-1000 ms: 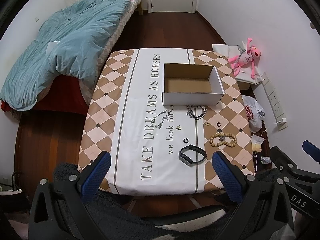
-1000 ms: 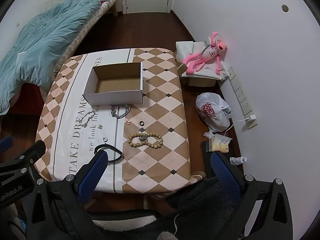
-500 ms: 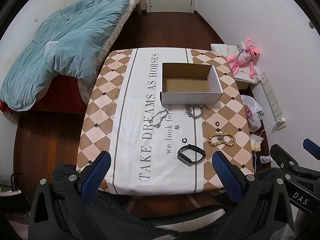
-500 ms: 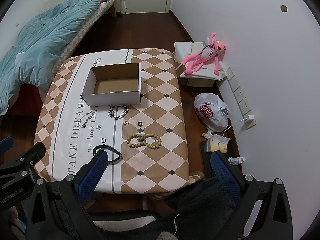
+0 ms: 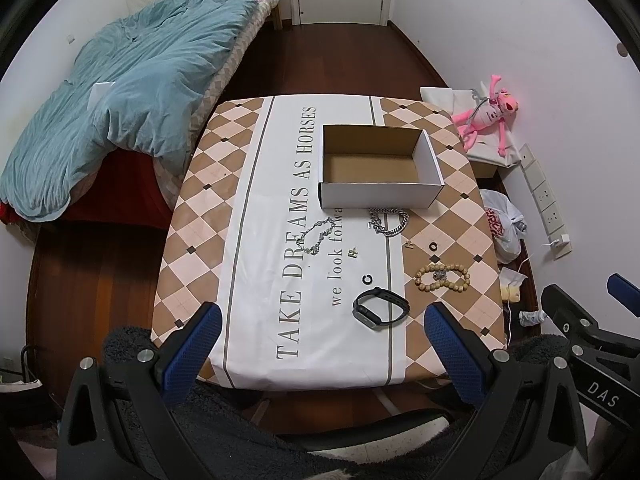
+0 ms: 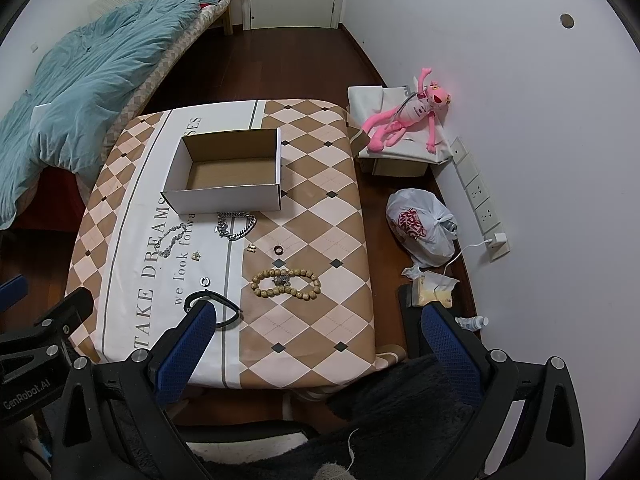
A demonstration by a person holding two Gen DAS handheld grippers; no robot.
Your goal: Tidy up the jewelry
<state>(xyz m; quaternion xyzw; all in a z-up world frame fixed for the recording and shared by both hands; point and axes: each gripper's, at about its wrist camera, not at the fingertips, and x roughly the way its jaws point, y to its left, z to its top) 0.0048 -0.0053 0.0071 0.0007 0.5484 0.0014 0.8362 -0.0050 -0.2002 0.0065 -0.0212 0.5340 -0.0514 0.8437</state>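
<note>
- The jewelry lies scattered on the desk (image 5: 256,208): a black wristband (image 5: 380,306) nearest the viewer, a wooden bead bracelet (image 5: 442,277) to its right, two silver chains (image 5: 389,221) just in front of the box, plus small rings and earrings between them.
- A white cardboard box (image 5: 380,166) sits farther back on the desk, open and empty.
- Nothing appears to be sorted yet; every piece is left to move, judging by the empty box.
- The left gripper (image 5: 320,356) and right gripper (image 6: 316,356) hover above the near desk edge, fingers spread wide, holding nothing.
- A bed with a blue duvet (image 5: 132,92) stands left.
</note>
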